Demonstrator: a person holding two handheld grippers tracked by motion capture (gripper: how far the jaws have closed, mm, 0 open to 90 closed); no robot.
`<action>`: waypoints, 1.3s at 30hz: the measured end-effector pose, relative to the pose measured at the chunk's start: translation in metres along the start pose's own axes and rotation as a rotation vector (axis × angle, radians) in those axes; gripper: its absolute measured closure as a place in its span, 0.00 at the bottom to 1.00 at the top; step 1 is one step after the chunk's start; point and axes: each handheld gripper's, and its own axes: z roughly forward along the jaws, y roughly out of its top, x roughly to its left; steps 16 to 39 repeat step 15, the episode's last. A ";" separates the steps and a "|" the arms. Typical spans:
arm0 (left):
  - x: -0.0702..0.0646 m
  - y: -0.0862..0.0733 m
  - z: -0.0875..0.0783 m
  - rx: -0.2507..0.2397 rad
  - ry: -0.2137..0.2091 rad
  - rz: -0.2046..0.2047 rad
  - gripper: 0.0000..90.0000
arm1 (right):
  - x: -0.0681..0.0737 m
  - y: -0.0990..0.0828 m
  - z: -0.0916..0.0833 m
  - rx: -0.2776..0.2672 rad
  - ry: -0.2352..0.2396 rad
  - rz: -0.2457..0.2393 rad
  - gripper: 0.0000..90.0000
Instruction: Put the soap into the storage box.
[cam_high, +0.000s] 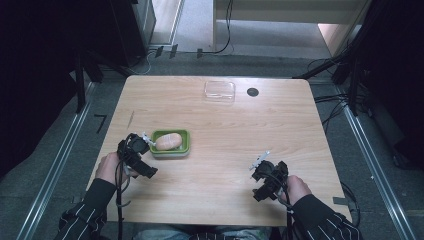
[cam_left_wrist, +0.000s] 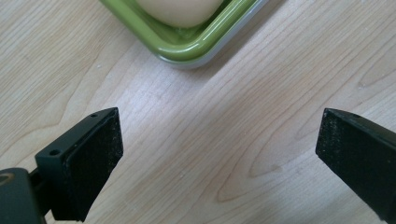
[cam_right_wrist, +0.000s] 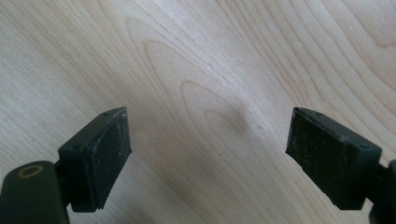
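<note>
while your left gripper (cam_high: 145, 138) hangs with its black fingers (cam_left_wrist: 88, 163) spread wide and nothing between them, they point at bare wood just short of a corner of the green dish (cam_left_wrist: 187, 44). your right gripper (cam_high: 260, 161) is also wide and empty, its fingers (cam_right_wrist: 100, 154) over plain worktop (cam_right_wrist: 201, 93), well apart from the dish.

seen from the high view, the dish sits left of centre on the worktop, just beside your left gripper, and holds a pale, rounded bar of soap (cam_high: 167, 141). the bar looks smooth and probably slippery, firm yet easy to dent; take it across its short width, gently. the dish seems light, stiff and glossy, so it may slide; pinch its raised rim. a clear plastic lid (cam_high: 219, 91) lies near the far edge.
</note>
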 end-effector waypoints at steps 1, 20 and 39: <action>0.000 -0.002 -0.001 0.001 -0.001 -0.001 0.02 | 0.000 0.000 0.000 0.000 0.001 0.001 0.16; 0.002 -0.020 0.001 -0.030 -0.054 -0.019 0.00 | 0.001 0.001 0.000 0.007 0.006 0.007 0.16; 0.002 -0.020 0.001 -0.030 -0.054 -0.019 0.00 | 0.001 0.001 0.000 0.007 0.006 0.007 0.16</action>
